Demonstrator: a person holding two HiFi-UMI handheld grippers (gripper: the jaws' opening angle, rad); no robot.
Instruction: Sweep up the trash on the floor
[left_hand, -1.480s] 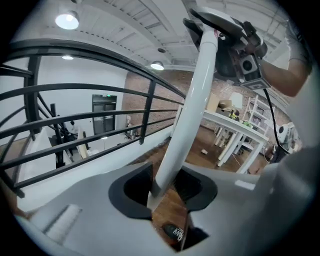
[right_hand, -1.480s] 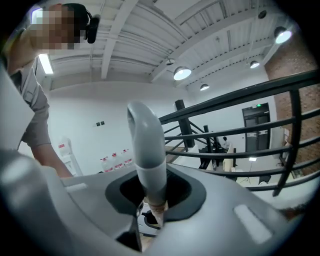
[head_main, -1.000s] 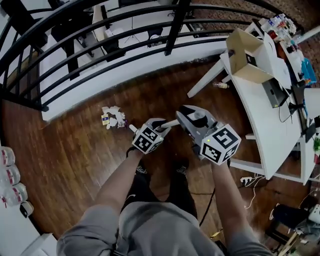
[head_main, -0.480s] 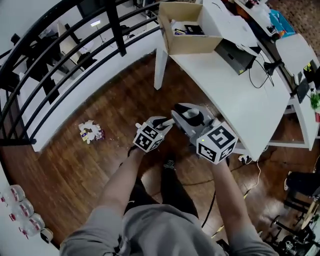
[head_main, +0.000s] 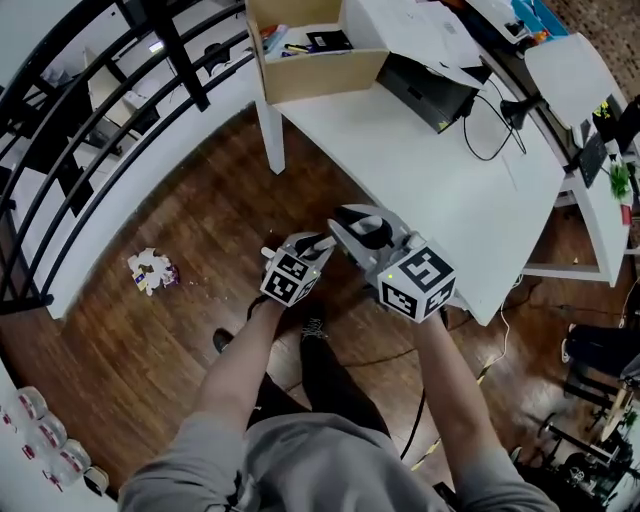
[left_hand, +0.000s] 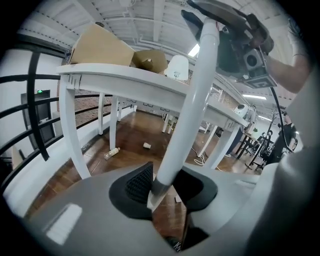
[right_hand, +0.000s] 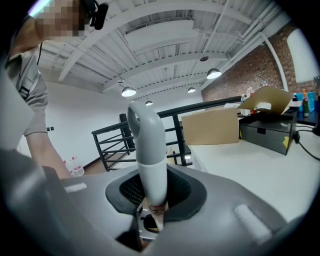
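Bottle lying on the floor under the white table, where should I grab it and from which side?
Take the bottle around its middle, from above, closing across its width. It lies on its side on the wood floor, so both flanks look free. Come in from the open floor side: a white table leg seems to stand just behind it.

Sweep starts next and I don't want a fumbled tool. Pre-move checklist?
1. Grip of left claw on white pole: ok, shut on it.
2. Grip of right claw on grey-white handle: ok, shut on it.
3. Trash pile located: ok, on the floor, left of both claws in the head view.
4. Floor between claws and pile free: ok, looks like bare wood.
5. Sweeping end of the tool: cannot tell, no view shows it.
6. Clearance from white table: not ok, the right claw sits close to its edge; swing with care.
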